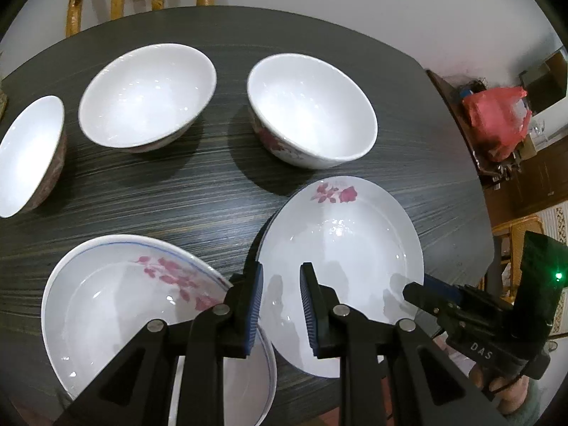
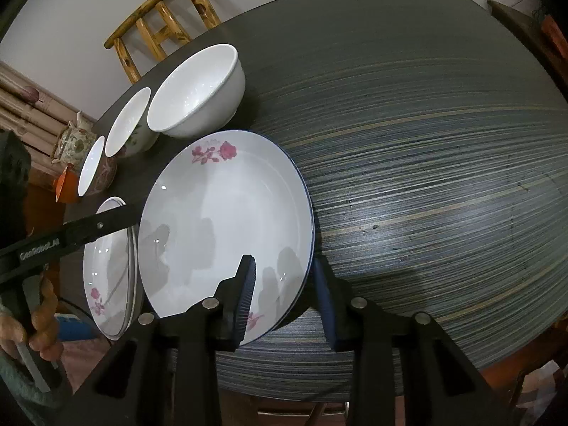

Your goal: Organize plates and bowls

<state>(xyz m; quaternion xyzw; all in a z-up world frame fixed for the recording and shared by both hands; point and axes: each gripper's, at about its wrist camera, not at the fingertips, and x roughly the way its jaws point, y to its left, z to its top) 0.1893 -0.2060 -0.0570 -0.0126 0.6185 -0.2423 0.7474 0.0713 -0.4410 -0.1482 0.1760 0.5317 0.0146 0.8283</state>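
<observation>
Rose plate point(image 2: 220, 220): white, shallow, with a pink flower print; it lies on the near part of the dark striped worktop point(image 2: 426, 177), its near edge between the fingers of the right tool point(image 2: 284, 305). A blue rim shows along its right edge, possibly a second plate underneath; I cannot tell.
Handling: glazed ceramic, so stiff, probably slick and breakable; likely fairly heavy for a grip at one edge. The rim is the only place to take hold, and the plate would tend to tilt or slide from the pads if lifted fast.
Right tool: jaws apart, one finger over the plate's inner face, the other outside the rim; not clamped yet as far as the right view shows.
Left tool point(image 1: 282, 305): jaws apart, holding nothing, hovering between the two plate spots, over the rose plate's left edge.
Blue-rimmed plates point(image 1: 117, 305): stacked just left of the rose plate, flower print too; a likely place to stack it.
Bowls: three white ones in a row further back, the right bowl point(image 1: 312, 113), the middle bowl point(image 1: 147, 96) and the left bowl point(image 1: 30, 156), all upright and apart.
Beyond: a bamboo chair point(image 2: 159, 21) behind the worktop, a red bag point(image 1: 497, 124) off to the right.
</observation>
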